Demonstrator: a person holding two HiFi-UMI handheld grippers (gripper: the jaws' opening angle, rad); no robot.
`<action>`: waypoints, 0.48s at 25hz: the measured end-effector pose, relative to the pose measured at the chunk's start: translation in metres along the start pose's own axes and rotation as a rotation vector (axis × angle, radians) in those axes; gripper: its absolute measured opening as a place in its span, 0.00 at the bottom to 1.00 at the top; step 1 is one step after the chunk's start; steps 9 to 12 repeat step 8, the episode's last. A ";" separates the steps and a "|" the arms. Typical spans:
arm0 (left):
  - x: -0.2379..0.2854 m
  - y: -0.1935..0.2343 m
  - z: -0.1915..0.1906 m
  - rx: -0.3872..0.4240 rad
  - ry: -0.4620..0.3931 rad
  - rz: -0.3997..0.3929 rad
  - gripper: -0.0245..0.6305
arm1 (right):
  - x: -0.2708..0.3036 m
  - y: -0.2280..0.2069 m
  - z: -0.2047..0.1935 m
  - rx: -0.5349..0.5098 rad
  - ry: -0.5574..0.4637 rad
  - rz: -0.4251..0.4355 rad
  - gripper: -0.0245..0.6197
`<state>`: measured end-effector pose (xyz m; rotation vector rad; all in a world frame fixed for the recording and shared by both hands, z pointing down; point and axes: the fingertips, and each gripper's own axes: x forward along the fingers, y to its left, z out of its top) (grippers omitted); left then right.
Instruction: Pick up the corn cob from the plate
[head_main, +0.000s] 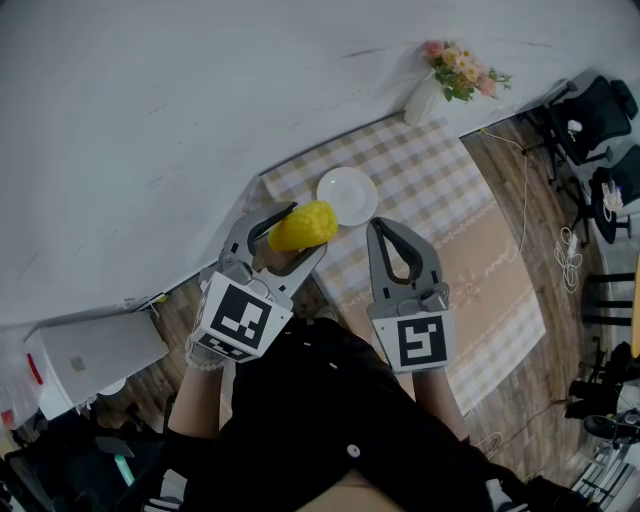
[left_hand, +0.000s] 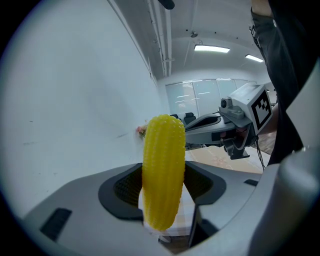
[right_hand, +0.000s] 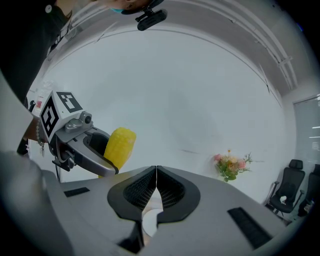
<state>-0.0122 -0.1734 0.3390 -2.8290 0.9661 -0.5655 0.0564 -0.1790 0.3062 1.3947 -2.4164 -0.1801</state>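
Observation:
A yellow corn cob (head_main: 304, 226) is held up in the air, clamped across its middle by my left gripper (head_main: 300, 234). In the left gripper view the corn cob (left_hand: 163, 170) stands upright between the two pads. The white plate (head_main: 347, 195) sits bare on the checked tablecloth, just beyond and to the right of the cob. My right gripper (head_main: 378, 228) hangs beside the plate's near edge, shut with nothing in it; in its own view the right gripper (right_hand: 156, 187) has its pads pressed together, and the corn cob (right_hand: 120, 145) shows at the left.
A checked table (head_main: 440, 180) runs right of the plate. A white vase of pink flowers (head_main: 440, 80) stands at its far corner by the white wall. Office chairs (head_main: 590, 120) and cables stand on the wooden floor at right. A white box (head_main: 90, 350) lies at the left.

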 end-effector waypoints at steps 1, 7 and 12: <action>0.000 -0.001 -0.002 -0.006 0.004 0.001 0.44 | 0.000 0.000 0.000 0.000 0.000 0.000 0.10; 0.001 0.002 0.014 0.043 -0.020 -0.013 0.44 | 0.000 0.001 0.000 -0.002 0.002 0.003 0.10; 0.001 0.003 0.018 0.054 -0.027 -0.017 0.44 | 0.000 0.001 0.000 -0.003 0.003 0.005 0.10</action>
